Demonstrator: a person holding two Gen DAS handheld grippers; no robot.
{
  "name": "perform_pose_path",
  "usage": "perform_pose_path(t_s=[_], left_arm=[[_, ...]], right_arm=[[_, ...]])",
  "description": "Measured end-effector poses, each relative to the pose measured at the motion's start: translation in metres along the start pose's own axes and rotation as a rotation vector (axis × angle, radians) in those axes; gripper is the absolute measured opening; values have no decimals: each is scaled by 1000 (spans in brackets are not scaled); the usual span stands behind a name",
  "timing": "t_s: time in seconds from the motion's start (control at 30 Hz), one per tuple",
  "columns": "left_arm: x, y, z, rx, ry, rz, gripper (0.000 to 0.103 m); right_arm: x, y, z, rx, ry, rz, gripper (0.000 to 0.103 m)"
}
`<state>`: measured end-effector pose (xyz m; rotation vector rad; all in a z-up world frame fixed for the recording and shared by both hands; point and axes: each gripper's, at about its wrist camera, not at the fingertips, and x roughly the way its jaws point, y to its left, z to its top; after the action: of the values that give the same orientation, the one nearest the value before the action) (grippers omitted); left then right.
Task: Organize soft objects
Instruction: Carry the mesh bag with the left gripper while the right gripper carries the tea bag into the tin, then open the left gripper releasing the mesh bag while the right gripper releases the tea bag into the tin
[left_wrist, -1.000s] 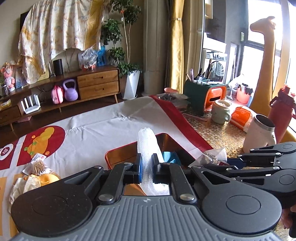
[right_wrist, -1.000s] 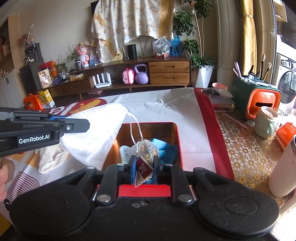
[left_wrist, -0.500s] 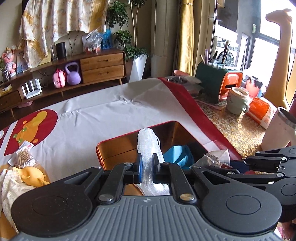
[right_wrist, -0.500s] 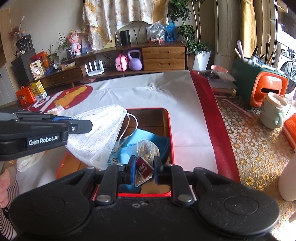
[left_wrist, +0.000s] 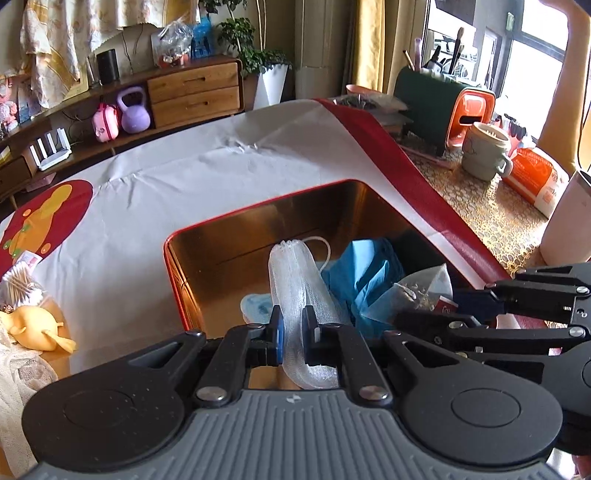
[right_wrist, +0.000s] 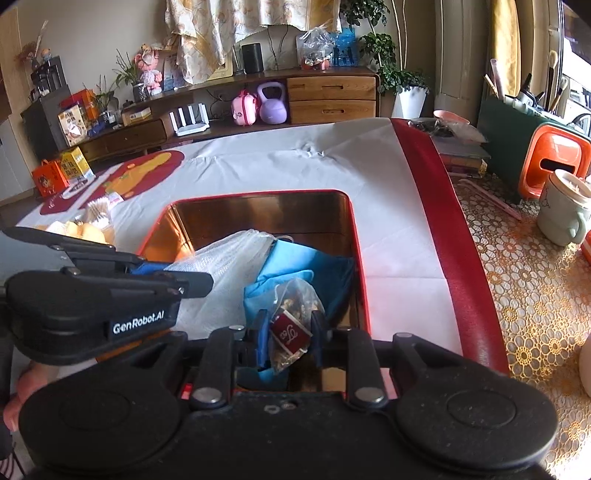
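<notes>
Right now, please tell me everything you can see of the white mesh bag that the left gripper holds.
The white mesh bag looks like a soft, translucent net fabric with a thin white drawstring loop at its far end. The left gripper is shut on it, bunching it into a narrow fold between the fingers. It hangs over the open red tin box, spreading wider in the right wrist view and resting against the blue cloth inside.

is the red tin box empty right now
No, the red tin box already holds a blue cloth, over which the right gripper grips a tea bag.
</notes>
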<state>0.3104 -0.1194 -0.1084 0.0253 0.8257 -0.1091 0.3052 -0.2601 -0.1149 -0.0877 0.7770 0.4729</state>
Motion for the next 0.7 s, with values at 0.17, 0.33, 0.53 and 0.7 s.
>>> perform_pose_path(t_s=[0.17,0.33,0.53,0.7], left_arm=[[7,-1,-4,6,34,-2,9],[9,-1,-5,11,53,19,10],[7,1,-3,-3,59,22,14],[3,2,-3,-14,58,21,15]], right_arm=[[3,0,-2,-3,6,3,25],[2,-2,-5,1,6,1,29],[-2,-2,-7,-6,-2,-8,35],[-10,-4,-8,4,-11,-6,40]])
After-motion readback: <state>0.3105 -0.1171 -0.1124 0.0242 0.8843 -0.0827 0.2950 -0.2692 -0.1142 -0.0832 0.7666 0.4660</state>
